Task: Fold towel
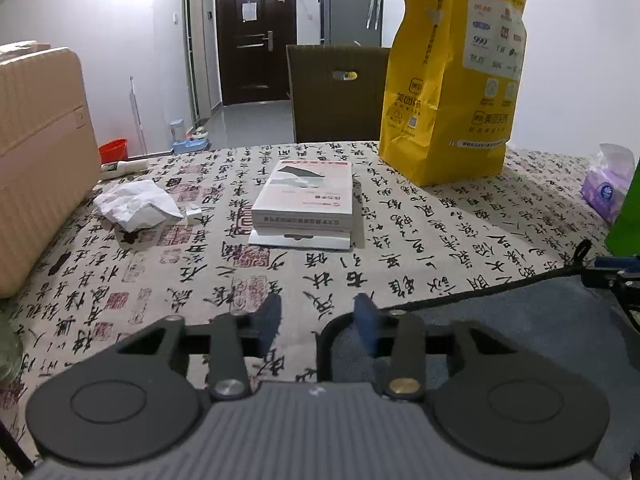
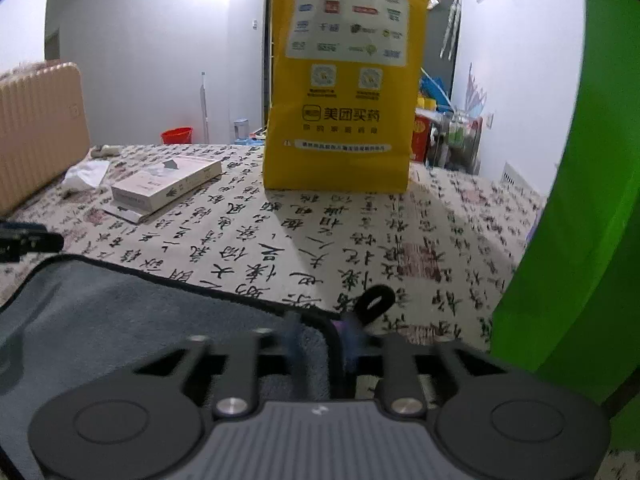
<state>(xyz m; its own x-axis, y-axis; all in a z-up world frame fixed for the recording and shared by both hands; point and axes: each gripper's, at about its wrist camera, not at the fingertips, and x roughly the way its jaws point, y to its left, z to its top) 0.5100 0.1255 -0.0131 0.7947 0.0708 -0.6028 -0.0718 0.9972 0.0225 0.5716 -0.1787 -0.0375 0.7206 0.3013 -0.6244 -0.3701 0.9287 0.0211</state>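
- Left gripper (image 1: 318, 316): fingers wide, straddling the towel's (image 1: 500, 320) near-left corner; close fully on the hem.
- Right gripper (image 2: 320, 340): fingers narrowed around the right corner beside its loop (image 2: 376, 300), blurred.
- Lift both corners evenly over the table (image 2: 360, 240), short of the yellow bag (image 2: 340, 120).

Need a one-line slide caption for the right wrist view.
Right gripper straddles the grey towel corner by its hanging loop on a calligraphy-print tablecloth, yellow paper bag behind.
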